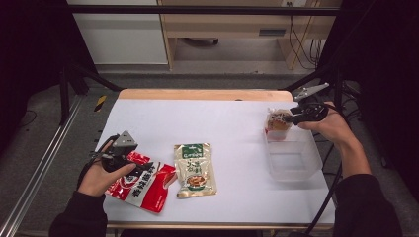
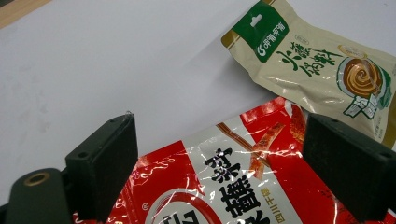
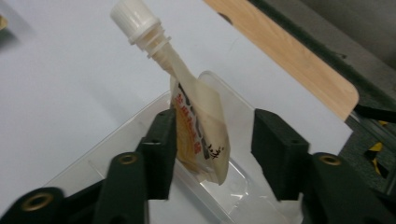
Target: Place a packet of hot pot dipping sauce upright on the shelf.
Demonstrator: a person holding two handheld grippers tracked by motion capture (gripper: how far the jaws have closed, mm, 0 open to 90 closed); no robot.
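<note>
A spouted pouch [image 3: 198,126] with a white cap [image 3: 134,18] hangs tilted between the jaws of my right gripper [image 3: 215,135], over the far end of a clear plastic bin [image 3: 236,100]. The pouch leans on one jaw and a gap shows at the other, so the jaws are open. In the high view that gripper [image 1: 288,118] is at the right, with the pouch [image 1: 276,122] above the bin [image 1: 292,159]. My left gripper [image 2: 219,154] stands open over a red sauce packet [image 2: 224,186], one jaw on each side. A beige packet with a green top [image 2: 317,70] lies beyond it.
The white table sheet [image 1: 222,123] spans the middle, with a wooden edge [image 1: 197,94] at the far side. The red packet [image 1: 143,186] and the beige packet [image 1: 195,170] lie near the front edge. Dark frame rails stand at both sides.
</note>
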